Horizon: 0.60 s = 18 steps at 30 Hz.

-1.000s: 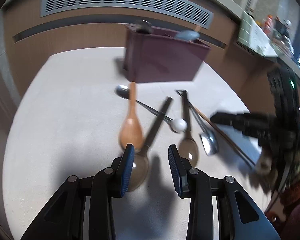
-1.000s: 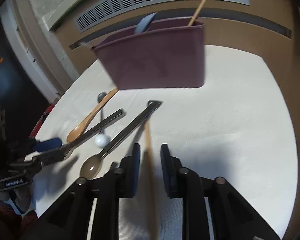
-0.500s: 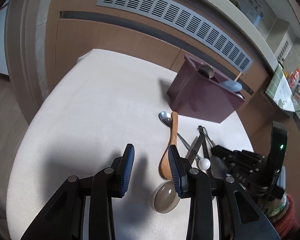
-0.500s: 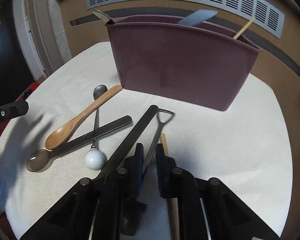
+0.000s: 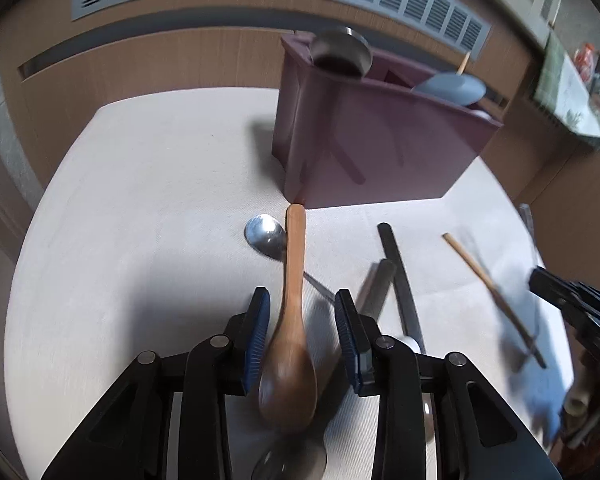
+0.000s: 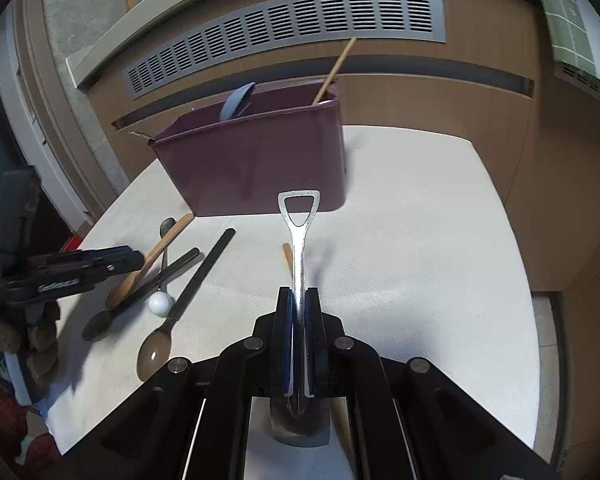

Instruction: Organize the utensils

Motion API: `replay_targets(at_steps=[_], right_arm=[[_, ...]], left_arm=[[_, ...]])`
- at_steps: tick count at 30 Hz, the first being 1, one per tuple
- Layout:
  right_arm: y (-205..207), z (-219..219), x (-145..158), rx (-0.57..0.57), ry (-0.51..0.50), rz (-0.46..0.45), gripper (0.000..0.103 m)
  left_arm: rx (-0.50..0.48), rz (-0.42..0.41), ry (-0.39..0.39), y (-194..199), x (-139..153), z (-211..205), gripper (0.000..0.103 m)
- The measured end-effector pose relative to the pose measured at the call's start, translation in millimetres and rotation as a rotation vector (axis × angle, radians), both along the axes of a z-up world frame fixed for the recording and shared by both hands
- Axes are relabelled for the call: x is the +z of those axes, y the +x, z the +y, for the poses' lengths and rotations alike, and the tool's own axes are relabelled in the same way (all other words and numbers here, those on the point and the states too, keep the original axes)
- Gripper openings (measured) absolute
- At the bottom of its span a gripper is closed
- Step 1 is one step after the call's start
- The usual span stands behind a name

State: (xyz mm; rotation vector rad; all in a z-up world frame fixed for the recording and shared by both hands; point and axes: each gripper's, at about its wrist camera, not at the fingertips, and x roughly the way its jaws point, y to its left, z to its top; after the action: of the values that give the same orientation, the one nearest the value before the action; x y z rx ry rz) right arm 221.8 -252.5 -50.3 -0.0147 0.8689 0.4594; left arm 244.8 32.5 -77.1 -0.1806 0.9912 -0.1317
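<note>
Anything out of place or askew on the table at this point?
Yes: the loose utensils lie in a crossed heap in front of the purple holder. The wooden spoon lies over the handle of the ball-ended metal spoon, and a dark spoon crosses it too. A single chopstick lies apart. Nothing looks spilled or damaged.

Maroon utensil holder (image 6: pixel 260 168), white tablecloth (image 6: pixel 420 240)

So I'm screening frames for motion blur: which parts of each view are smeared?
Left wrist view: wooden spoon bowl and right gripper with chopstick smeared; purple bin mildly soft. Right wrist view: mostly sharp, shovel-handled spoon crisp, slight smear at bin's right edge.
</note>
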Motion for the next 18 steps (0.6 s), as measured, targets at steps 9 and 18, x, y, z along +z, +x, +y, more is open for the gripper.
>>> replay_targets(at_steps=[9,18], right_arm=[[-2.3,-7.8,-6.9,-0.009,0.023,0.000,0.005],[-7.5,-10.5,-2.6,-0.012,0.039,-0.015,0.005]], left_arm=[[-0.013,0.009,0.072,22.6,-3.6,-6.7,0.018],[-0.033,-0.022,-0.006,-6.6,5.6,0.7,0.010]])
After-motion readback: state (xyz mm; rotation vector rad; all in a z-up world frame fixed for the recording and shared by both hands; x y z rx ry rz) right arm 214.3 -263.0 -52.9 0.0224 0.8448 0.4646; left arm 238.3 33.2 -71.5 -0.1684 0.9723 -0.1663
